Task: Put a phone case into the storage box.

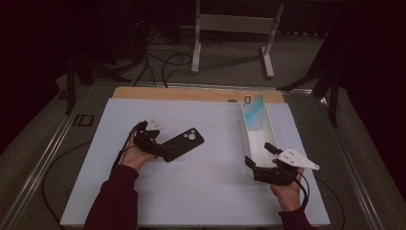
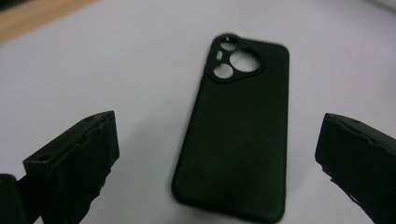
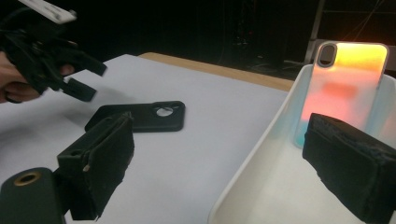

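Looks like 1 of 2 is done: the translucent gradient phone case (image 1: 254,113) already leans upright against the far wall of the glossy white tray (image 1: 246,143), while the matte black phone case (image 2: 238,126) lies flat, back up, on the white sheet covering the bench (image 1: 201,182). The left tongs (image 2: 217,154) are wide open, straddling its near end without touching, so the grab hasn't happened. The right tongs (image 3: 224,172) gape empty across the tray's near rim.
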Action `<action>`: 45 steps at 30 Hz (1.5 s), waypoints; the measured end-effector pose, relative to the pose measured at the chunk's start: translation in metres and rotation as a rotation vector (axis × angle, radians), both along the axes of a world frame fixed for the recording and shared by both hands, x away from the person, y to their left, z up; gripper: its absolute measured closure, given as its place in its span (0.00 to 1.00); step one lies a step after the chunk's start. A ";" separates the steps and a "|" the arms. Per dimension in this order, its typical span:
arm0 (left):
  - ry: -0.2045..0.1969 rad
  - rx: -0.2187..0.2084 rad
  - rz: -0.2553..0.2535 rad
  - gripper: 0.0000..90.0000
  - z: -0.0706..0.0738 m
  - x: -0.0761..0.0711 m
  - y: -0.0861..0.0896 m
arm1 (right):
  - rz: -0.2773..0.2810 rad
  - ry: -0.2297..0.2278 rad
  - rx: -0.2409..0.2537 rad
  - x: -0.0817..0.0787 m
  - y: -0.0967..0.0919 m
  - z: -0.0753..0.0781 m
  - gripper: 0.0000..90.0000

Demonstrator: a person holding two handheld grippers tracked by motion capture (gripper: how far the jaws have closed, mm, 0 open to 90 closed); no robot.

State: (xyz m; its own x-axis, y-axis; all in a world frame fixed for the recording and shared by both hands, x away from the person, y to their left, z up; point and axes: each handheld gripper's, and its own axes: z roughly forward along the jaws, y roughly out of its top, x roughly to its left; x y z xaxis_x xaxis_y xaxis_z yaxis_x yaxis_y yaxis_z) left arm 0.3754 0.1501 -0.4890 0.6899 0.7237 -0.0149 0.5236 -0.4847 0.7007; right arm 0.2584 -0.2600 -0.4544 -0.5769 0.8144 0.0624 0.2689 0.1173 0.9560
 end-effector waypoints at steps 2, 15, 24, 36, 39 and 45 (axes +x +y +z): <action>0.035 0.020 -0.007 0.00 -0.008 0.007 -0.008 | 0.002 0.000 0.000 0.000 0.000 0.000 0.09; 0.121 0.081 -0.057 0.00 -0.027 0.021 -0.030 | 0.008 0.007 0.008 0.001 0.001 0.000 0.10; 0.168 0.160 -0.081 0.01 -0.037 0.025 -0.039 | 0.014 0.014 0.023 0.001 0.000 0.001 0.10; 0.195 0.205 -0.136 0.15 -0.031 0.022 -0.045 | 0.025 0.016 0.017 0.002 0.005 0.001 0.10; 0.204 0.217 -0.130 0.16 -0.030 0.022 -0.047 | 0.028 0.015 0.015 0.002 0.005 0.001 0.10; 0.204 0.234 -0.111 0.17 -0.029 0.020 -0.049 | 0.027 0.023 0.014 0.002 0.005 0.002 0.10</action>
State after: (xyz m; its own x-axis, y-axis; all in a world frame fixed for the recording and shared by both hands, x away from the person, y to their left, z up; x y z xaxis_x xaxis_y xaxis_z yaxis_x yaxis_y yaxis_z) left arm 0.3950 0.1006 -0.5175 0.7646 0.6444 -0.0030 0.5768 -0.6823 0.4492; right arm 0.2600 -0.2547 -0.4527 -0.5970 0.7974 0.0876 0.2880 0.1112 0.9511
